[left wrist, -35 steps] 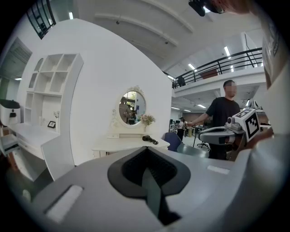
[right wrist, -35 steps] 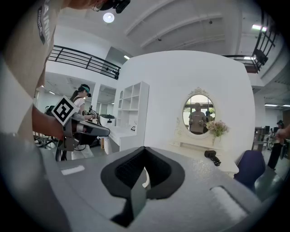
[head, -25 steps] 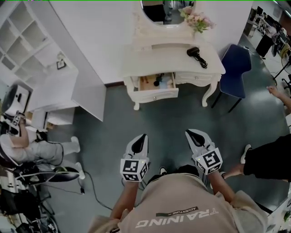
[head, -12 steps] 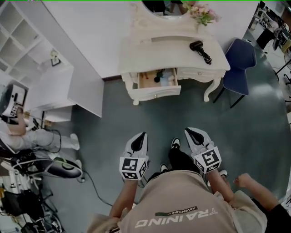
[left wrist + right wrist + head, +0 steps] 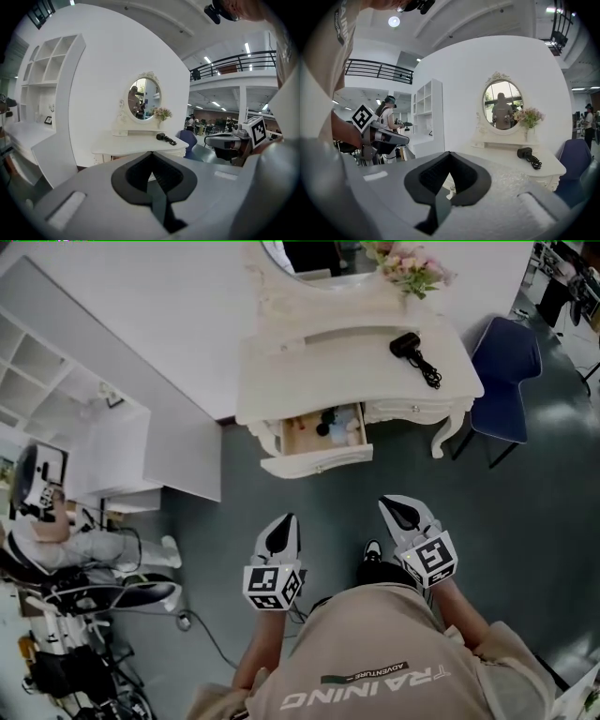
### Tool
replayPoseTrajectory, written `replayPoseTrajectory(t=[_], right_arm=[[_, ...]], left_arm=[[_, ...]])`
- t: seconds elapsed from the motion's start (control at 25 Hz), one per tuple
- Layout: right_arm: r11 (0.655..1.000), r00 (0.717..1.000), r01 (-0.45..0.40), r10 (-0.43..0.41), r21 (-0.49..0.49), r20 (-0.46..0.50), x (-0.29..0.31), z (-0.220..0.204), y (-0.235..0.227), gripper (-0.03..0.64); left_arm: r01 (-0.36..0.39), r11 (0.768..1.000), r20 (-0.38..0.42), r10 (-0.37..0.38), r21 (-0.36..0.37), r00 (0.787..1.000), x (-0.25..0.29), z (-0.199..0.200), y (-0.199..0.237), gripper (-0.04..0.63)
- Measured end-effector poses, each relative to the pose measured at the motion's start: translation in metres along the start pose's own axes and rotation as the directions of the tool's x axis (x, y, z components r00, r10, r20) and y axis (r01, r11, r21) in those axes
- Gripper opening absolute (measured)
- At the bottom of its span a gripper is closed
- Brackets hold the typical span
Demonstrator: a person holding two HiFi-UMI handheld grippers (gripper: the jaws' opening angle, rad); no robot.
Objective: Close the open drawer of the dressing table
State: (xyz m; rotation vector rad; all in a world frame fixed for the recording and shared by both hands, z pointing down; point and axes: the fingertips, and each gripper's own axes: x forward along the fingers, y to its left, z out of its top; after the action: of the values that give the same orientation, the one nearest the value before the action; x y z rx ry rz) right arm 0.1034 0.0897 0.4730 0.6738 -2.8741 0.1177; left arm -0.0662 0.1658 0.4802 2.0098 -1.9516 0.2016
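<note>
as the person steps nearer, the dressing table (image 5: 347,352) fills more of the head view, its drawer (image 5: 322,439) still pulled out, well ahead of the left gripper (image 5: 281,535) and right gripper (image 5: 403,515), both pinched together and empty; the push looks imminent.

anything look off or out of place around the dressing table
Yes: the drawer of the dressing table stands pulled out, small items showing inside. A black hair dryer lies on the top with its cord loose. Nothing looks spilled or broken.
</note>
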Motion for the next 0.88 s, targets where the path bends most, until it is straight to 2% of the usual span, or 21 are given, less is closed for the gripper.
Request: replayPoseTrajectory(t=[0.36, 0.72, 0.88], right_arm=[[0.998, 0.998, -0.055, 0.055, 0.007, -0.009, 0.032, 0.000, -0.056, 0.002], [0.993, 0.995, -0.097, 0.099, 0.072, -0.026, 0.058, -0.013, -0.067, 0.002], [0.992, 0.993, -0.109, 0.113, 0.065, -0.045, 0.070, -0.016, -0.066, 0.002]], left_arm=[[-0.054, 0.998, -0.018, 0.054, -0.014, 0.998, 0.054, 0.018, 0.004, 0.017], [-0.081, 0.996, -0.042, 0.080, -0.026, 0.996, 0.074, 0.019, 0.014, 0.017], [-0.080, 0.996, -0.049, 0.077, -0.046, 0.996, 0.084, 0.012, 0.025, 0.017]])
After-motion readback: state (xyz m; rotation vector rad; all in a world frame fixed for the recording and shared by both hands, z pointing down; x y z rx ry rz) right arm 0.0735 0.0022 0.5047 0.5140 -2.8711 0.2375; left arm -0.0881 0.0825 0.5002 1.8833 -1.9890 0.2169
